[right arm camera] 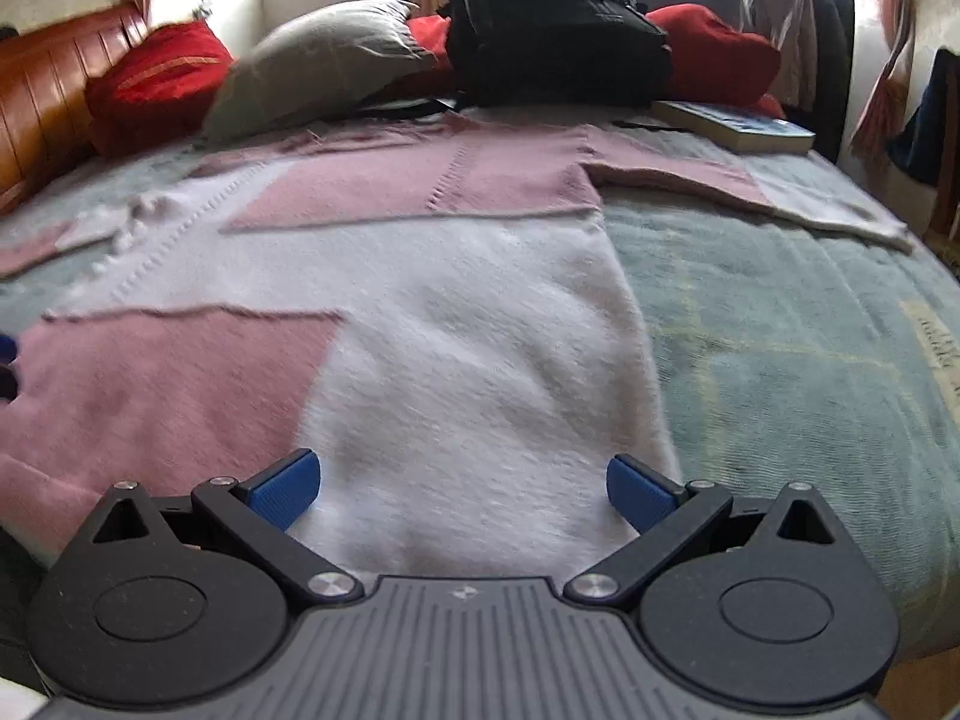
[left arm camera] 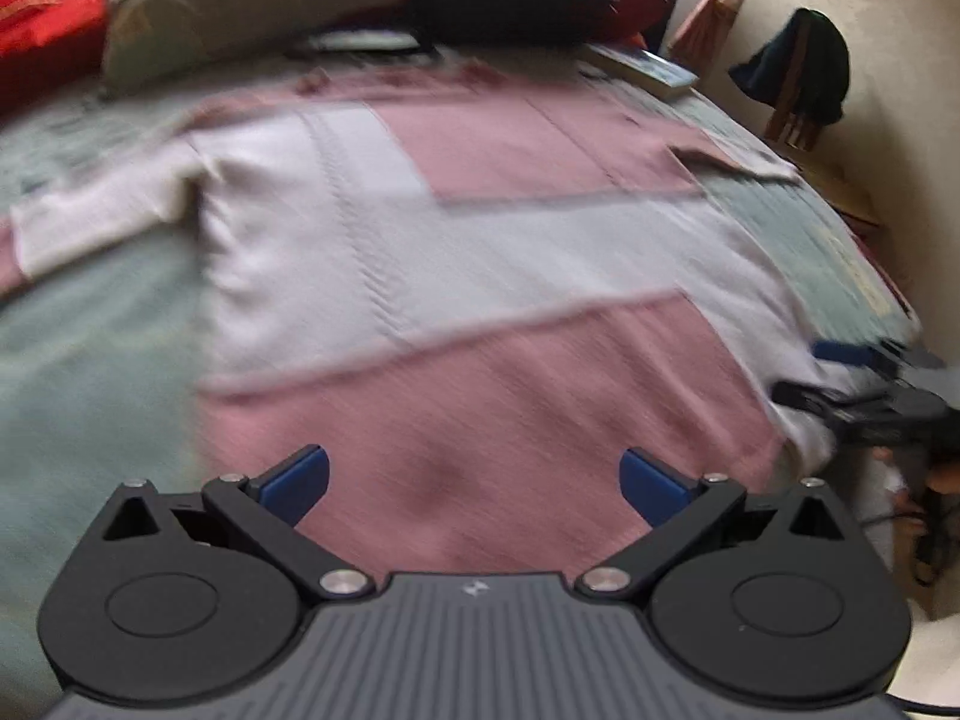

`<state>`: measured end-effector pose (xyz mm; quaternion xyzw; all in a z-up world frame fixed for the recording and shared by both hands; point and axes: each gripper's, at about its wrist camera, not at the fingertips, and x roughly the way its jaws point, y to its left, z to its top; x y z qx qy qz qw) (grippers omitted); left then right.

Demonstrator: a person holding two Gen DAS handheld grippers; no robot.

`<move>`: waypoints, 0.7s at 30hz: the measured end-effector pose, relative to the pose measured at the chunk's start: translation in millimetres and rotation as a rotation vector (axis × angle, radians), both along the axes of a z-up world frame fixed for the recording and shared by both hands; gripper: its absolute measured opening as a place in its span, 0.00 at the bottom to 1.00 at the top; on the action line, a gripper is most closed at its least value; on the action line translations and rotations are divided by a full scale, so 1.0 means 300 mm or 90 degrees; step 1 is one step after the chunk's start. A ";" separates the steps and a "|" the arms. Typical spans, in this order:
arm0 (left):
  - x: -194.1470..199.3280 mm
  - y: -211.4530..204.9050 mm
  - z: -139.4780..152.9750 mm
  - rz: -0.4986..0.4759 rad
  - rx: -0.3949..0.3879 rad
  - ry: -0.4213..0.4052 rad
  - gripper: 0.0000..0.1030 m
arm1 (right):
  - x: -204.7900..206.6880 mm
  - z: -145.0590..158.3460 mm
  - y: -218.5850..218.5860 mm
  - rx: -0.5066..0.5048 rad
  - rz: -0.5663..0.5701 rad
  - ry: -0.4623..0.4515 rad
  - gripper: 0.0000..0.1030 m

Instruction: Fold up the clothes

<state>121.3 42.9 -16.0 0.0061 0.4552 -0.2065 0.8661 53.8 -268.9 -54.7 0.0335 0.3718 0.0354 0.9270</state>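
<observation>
Pink-and-white knitted sweater (right arm camera: pixel 456 312) lies flat on green bedspread (right arm camera: pixel 780 330); black backpack (right arm camera: pixel 558 30), blue paperback book (right arm camera: pixel 738 123) crowd its far end. Left gripper (left arm camera: pixel 474 483), right gripper (right arm camera: pixel 463 489): both wide, empty.

A home bedroom: a bed (right arm camera: pixel 780 324) under a green-grey blanket, a wooden headboard (right arm camera: pixel 48 90), red cushions (right arm camera: pixel 156 78) and a grey pillow (right arm camera: pixel 324 60), a black backpack (right arm camera: pixel 558 24) (beside a book (right arm camera: pixel 738 123)), curtained windows (right arm camera: pixel 888 48) behind.

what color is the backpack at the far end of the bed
Black; the backpack shows best in the right wrist view.
</observation>
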 end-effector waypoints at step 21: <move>0.773 0.150 -0.012 0.120 -0.178 0.012 0.99 | 0.224 0.091 0.158 0.038 0.056 -0.008 1.00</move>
